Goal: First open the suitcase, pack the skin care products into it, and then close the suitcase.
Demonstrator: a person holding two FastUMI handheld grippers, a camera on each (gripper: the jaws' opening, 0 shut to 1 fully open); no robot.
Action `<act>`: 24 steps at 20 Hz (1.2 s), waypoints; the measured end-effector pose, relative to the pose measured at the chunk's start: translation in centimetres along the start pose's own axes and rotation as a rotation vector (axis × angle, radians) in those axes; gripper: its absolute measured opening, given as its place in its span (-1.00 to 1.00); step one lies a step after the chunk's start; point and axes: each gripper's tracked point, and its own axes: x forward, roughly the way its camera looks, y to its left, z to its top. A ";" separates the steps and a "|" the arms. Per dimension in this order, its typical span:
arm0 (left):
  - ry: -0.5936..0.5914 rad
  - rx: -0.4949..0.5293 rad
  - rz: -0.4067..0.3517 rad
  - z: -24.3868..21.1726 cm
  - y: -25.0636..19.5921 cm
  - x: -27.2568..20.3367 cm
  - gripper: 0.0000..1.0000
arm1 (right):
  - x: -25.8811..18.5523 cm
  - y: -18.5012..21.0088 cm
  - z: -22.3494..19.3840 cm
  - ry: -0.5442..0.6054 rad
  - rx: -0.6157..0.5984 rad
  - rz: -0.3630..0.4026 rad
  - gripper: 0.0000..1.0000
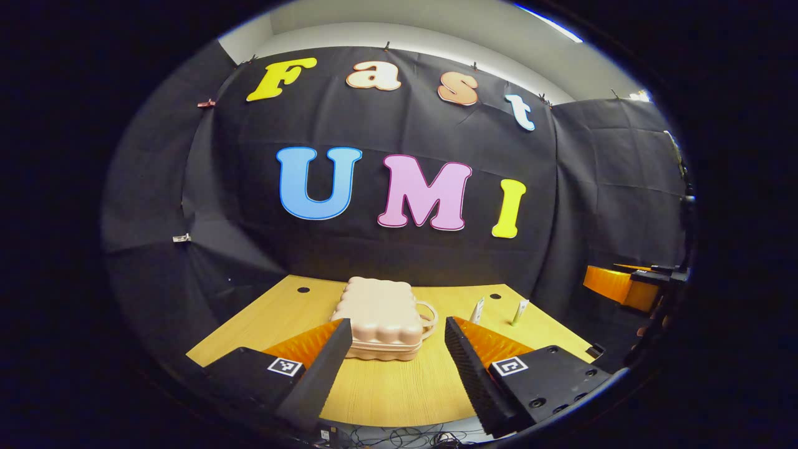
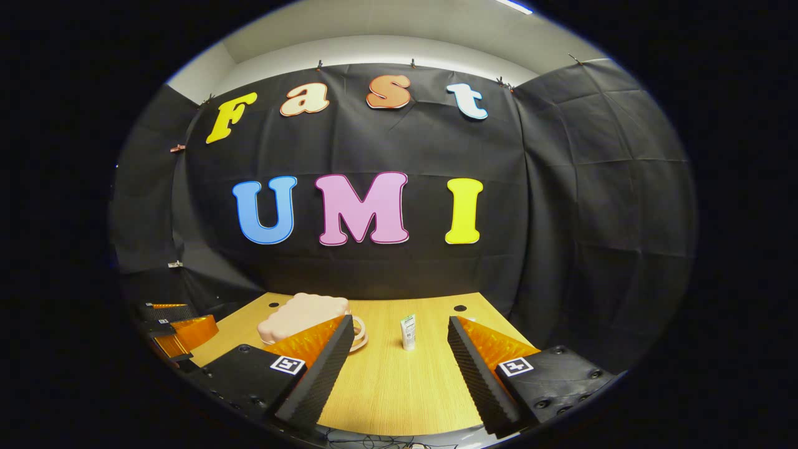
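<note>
Both grippers' jaws gape empty before the closed suitcase (image 1: 381,319) and 2 tubes (image 1: 477,310).

suitcase (image 1: 381,318) on table (image 1: 399,393) | two tubes (image 1: 477,310) standing right of it

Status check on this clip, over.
Both hand-held grippers, left and right, open, empty. Suitcase closed on table. Tubes standing, unpacked. Path unobstructed.

Pale pink scalloped suitcase (image 1: 381,318), white tube (image 2: 408,331), light wood-grain table (image 1: 399,393).
</note>
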 end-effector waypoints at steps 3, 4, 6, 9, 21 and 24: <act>0.001 -0.008 -0.020 0.5 -1.7 2.6 0.89 | 1.7 -1.4 -0.1 0.003 -0.027 0.006 0.92; 0.005 -0.014 -0.022 0.6 -2.2 3.7 0.89 | 2.5 -1.9 -0.1 0.006 -0.028 0.009 0.92; 0.017 -0.029 -0.020 0.6 -3.1 5.9 0.89 | 4.2 -2.9 0.0 0.013 -0.016 0.014 0.92; 0.048 -0.052 -0.033 0.4 -4.5 9.7 0.89 | 7.0 -4.6 -0.1 0.031 0.002 0.015 0.92; 0.358 0.061 -0.145 -9.9 -11.7 31.8 0.90 | 16.8 -9.9 -3.9 0.108 -0.060 0.054 0.93; 0.451 0.071 -0.113 -14.0 -11.8 36.4 0.89 | 17.8 -10.9 -5.8 0.144 -0.091 0.054 0.93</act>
